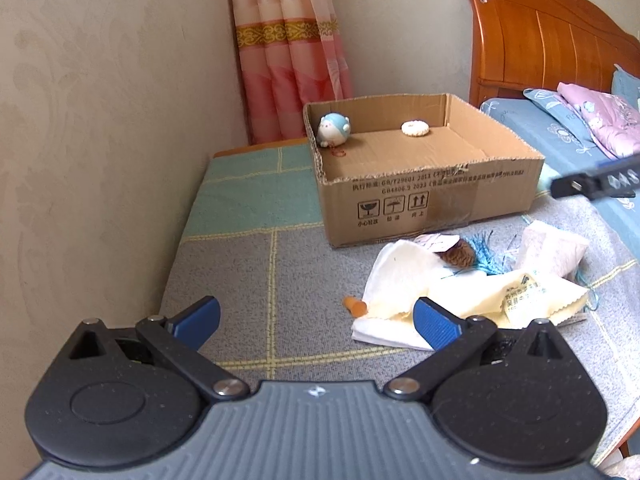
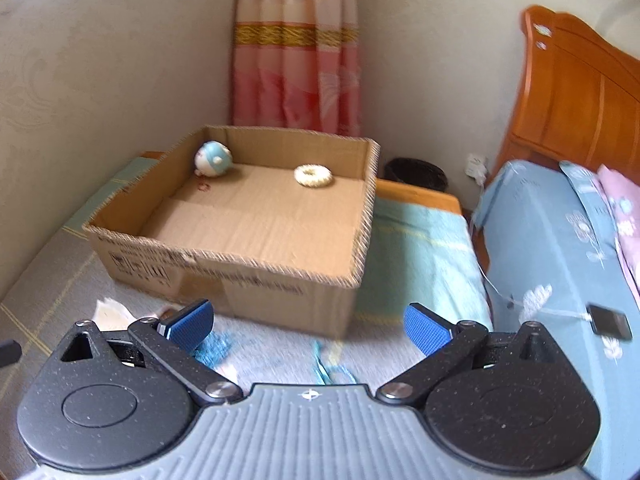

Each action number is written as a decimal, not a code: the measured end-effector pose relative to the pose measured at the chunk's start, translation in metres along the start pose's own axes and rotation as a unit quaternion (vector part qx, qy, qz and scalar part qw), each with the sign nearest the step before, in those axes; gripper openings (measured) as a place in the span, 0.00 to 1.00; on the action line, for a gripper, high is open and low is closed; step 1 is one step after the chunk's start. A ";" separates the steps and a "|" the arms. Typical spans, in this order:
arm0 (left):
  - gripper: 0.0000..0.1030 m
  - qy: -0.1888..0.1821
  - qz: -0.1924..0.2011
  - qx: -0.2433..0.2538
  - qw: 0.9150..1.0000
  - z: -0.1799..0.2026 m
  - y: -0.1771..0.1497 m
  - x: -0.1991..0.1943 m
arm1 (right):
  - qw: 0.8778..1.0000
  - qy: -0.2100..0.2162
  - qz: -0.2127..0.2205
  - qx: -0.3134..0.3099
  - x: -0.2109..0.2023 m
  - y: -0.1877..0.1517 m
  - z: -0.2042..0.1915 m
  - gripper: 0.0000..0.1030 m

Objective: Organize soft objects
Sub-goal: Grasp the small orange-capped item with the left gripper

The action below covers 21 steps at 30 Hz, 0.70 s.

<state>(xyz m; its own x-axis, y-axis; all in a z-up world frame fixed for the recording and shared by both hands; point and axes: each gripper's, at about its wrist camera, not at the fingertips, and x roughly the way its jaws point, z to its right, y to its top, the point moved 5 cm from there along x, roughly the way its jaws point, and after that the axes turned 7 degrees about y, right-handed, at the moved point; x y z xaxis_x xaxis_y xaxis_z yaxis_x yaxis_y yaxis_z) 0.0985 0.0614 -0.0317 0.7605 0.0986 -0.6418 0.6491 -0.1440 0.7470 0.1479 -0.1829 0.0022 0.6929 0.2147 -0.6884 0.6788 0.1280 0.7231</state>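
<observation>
Both my left gripper (image 1: 316,320) and right gripper (image 2: 308,326) jaws apart, empty. I'd pinch the near cream folded cloth (image 1: 404,280) centrally, then lift toward the open cardboard box (image 1: 432,196).

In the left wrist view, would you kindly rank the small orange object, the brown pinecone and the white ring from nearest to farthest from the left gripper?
From the left gripper:
1. Small orange object, on the blanket just ahead, right of centre.
2. Brown pinecone, farther right among the cloths.
3. White ring, at the back of the open cardboard box.
</observation>
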 end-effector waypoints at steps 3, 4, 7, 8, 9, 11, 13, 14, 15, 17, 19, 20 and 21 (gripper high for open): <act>0.99 0.002 -0.010 -0.001 1.000 0.000 -0.003 0.010 | 1.000 -0.012 0.002 0.019 -0.008 -0.020 0.007 1.00; 0.99 0.004 -0.012 0.000 1.000 0.000 -0.004 0.013 | 1.000 -0.013 0.002 0.027 -0.012 -0.029 0.010 1.00; 0.99 0.016 -0.021 0.001 1.000 -0.003 -0.007 0.024 | 0.999 -0.012 0.001 0.043 -0.018 -0.045 0.013 1.00; 0.99 0.021 -0.023 0.001 1.000 -0.004 -0.007 0.027 | 0.999 -0.011 0.001 0.046 -0.019 -0.049 0.014 1.00; 0.99 0.023 -0.025 0.000 0.999 -0.005 -0.007 0.031 | 0.999 -0.010 0.000 0.048 -0.020 -0.054 0.014 1.00; 0.99 0.023 -0.030 -0.003 0.999 -0.008 -0.008 0.040 | 0.999 -0.008 0.000 0.051 -0.021 -0.058 0.013 1.00; 0.99 0.023 -0.036 -0.001 0.999 -0.009 -0.008 0.049 | 0.999 -0.003 0.000 0.053 -0.021 -0.061 0.013 1.00; 0.99 0.021 -0.038 0.001 0.999 -0.008 -0.008 0.053 | 0.999 -0.001 -0.001 0.053 -0.021 -0.062 0.010 1.00; 0.99 0.020 -0.042 0.004 0.999 -0.008 -0.009 0.057 | 0.999 0.000 -0.001 0.052 -0.022 -0.063 0.009 1.00; 0.99 0.020 -0.049 0.012 0.999 -0.006 -0.009 0.065 | 0.999 0.001 -0.001 0.048 -0.021 -0.062 0.007 1.00; 0.99 0.018 -0.050 0.017 0.998 -0.005 -0.009 0.069 | 0.999 -0.003 -0.001 0.045 -0.021 -0.062 0.007 1.00; 0.99 0.018 -0.051 0.019 0.998 -0.005 -0.008 0.071 | 0.999 -0.004 -0.001 0.046 -0.021 -0.061 0.008 1.00; 0.99 0.018 -0.052 0.018 0.998 -0.005 -0.007 0.073 | 0.999 -0.003 -0.001 0.049 -0.021 -0.061 0.009 1.00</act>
<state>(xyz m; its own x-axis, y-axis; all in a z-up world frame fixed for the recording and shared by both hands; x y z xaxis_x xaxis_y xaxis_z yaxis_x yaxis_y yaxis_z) 0.1490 0.0744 -0.0830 0.6892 0.1500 -0.7089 0.7244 -0.1671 0.6689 0.0937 -0.2039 -0.0279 0.6932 0.2088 -0.6898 0.6999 0.0333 0.7134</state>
